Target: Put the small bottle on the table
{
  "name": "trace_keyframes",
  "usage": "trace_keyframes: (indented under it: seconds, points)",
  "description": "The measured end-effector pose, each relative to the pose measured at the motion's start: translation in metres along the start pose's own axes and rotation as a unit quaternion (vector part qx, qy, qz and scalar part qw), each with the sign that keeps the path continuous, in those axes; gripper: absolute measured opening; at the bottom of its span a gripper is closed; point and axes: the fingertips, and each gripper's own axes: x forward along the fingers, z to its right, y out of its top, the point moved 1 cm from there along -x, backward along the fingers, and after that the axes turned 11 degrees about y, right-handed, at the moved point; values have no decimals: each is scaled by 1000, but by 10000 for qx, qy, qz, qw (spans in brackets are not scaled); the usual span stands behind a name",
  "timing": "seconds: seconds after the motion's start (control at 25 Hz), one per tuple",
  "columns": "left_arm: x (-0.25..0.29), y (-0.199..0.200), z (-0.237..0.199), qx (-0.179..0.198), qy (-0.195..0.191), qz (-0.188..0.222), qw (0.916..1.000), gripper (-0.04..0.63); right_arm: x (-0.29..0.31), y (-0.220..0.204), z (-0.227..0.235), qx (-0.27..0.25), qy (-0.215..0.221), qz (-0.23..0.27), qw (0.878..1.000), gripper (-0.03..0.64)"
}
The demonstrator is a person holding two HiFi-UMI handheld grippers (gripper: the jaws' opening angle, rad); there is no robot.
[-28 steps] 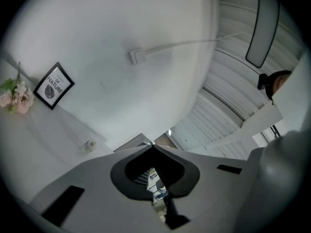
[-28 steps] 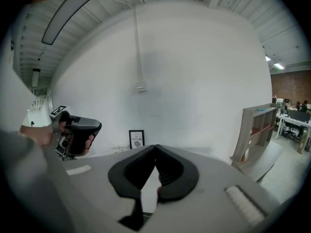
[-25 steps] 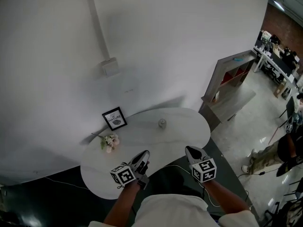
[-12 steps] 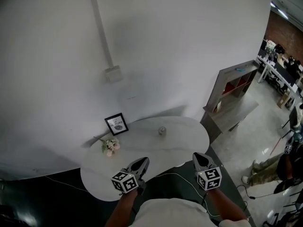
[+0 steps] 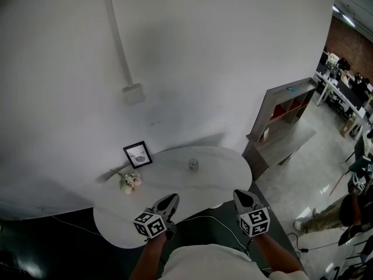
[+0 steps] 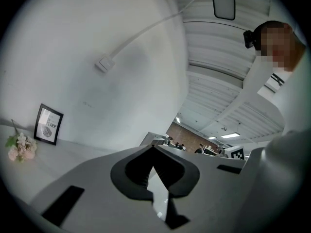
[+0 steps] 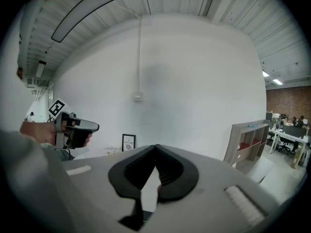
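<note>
A small bottle [image 5: 193,164] stands upright near the middle back of the white oval table [image 5: 221,174] in the head view. My left gripper [image 5: 170,200] hovers over the table's near edge, shut and empty. My right gripper [image 5: 239,195] is held to its right, also at the near edge, shut with nothing in it. In the left gripper view the jaws [image 6: 154,154] meet at the tips, and the same shows in the right gripper view [image 7: 156,149]. The bottle lies well ahead of both grippers, untouched. The left gripper [image 7: 77,128] also shows in the right gripper view.
A small black picture frame [image 5: 138,154] leans by the wall at the table's back left. A pink flower sprig [image 5: 128,181] lies near it. A grey shelf unit [image 5: 278,121] stands to the right of the table. People and desks are far right.
The view has shifted slightly; both grippers have drawn back a little toward the table's near edge. The bottle has stayed where it was.
</note>
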Motion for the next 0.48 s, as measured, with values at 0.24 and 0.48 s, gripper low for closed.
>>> trace_keyframes:
  seconds: [0.24,0.48]
  points:
    - [0,4,6,69,-24,37,10000,3,1,5,-1,-34,86,36,10000,10]
    - [-5,3,9,115,-26,59,9999,3,-1,9,-3,-8,104,123,9999,11]
